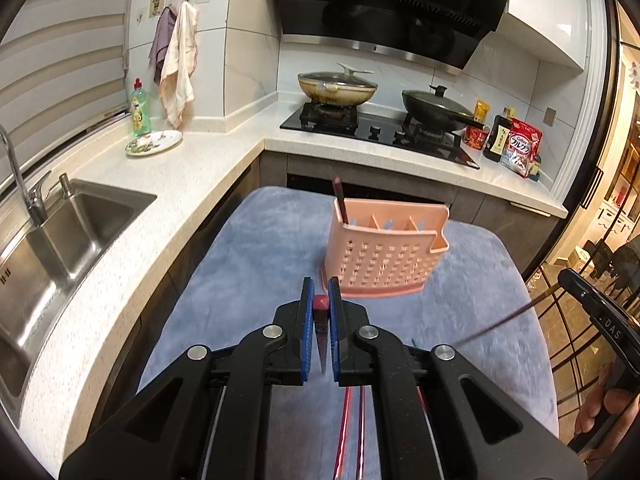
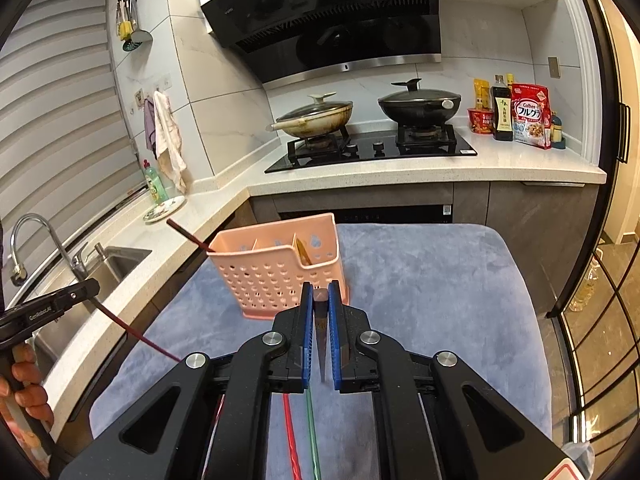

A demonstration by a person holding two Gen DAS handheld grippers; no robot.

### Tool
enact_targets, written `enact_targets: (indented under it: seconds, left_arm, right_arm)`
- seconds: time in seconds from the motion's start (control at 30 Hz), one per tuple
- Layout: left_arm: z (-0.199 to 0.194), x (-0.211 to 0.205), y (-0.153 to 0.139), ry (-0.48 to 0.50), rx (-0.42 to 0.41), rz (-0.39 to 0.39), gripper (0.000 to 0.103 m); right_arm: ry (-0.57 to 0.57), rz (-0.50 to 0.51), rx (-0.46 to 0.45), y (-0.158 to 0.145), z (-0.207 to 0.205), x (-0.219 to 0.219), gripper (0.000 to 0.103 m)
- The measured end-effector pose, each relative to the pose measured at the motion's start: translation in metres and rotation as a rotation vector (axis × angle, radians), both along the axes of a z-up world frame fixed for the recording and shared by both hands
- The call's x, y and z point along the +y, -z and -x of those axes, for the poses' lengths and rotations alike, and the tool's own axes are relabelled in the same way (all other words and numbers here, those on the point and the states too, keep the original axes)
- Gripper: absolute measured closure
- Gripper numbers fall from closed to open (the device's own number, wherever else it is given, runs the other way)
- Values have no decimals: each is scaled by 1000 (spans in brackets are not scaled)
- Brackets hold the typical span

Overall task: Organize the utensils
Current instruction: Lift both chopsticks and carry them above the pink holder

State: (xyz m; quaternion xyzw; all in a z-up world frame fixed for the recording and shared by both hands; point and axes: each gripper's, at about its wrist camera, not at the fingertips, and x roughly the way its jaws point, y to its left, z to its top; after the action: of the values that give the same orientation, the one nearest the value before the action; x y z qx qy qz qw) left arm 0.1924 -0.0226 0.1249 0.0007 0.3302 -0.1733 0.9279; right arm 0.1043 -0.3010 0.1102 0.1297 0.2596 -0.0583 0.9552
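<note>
A pink perforated utensil holder (image 1: 382, 254) stands on a blue-grey mat (image 1: 256, 264); it also shows in the right wrist view (image 2: 276, 268). One dark red chopstick (image 1: 341, 201) stands in its left compartment. My left gripper (image 1: 321, 300) is shut on a red-ended chopstick (image 1: 320, 322), held above the mat in front of the holder. My right gripper (image 2: 321, 296) is shut on a dark brown chopstick (image 2: 320, 332), just in front of the holder's right end. Each gripper shows in the other's view, with its chopstick pointing down.
The mat (image 2: 420, 280) covers a small table in front of an L-shaped counter. A steel sink (image 1: 56, 236) and tap are at the left. A hob with two lidded pans (image 1: 336, 88) is behind. Bottles and a cereal bag (image 1: 520, 148) stand at the right. Red and green chopsticks (image 2: 304, 436) lie on the mat.
</note>
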Motion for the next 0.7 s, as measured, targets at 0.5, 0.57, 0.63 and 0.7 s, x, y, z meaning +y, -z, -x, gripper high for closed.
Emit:
enact_targets:
  seconds: [0.5, 0.57, 0.63, 0.7]
  left_arm:
    - [-41, -36, -95, 16, -172, 111, 96]
    - [-48, -41, -108, 11, -200, 119, 96]
    - [-54, -46, -120, 7, -239, 135, 96]
    - [-61, -51, -128, 2, -267, 142, 96]
  right_arm:
    - [3, -83, -220, -86, -49, -26, 96]
    - [8, -98, -262, -100, -60, -29, 96]
    - [13, -99, -296, -111, -69, -30, 96]
    - [18, -97, -315, -119, -82, -29, 96]
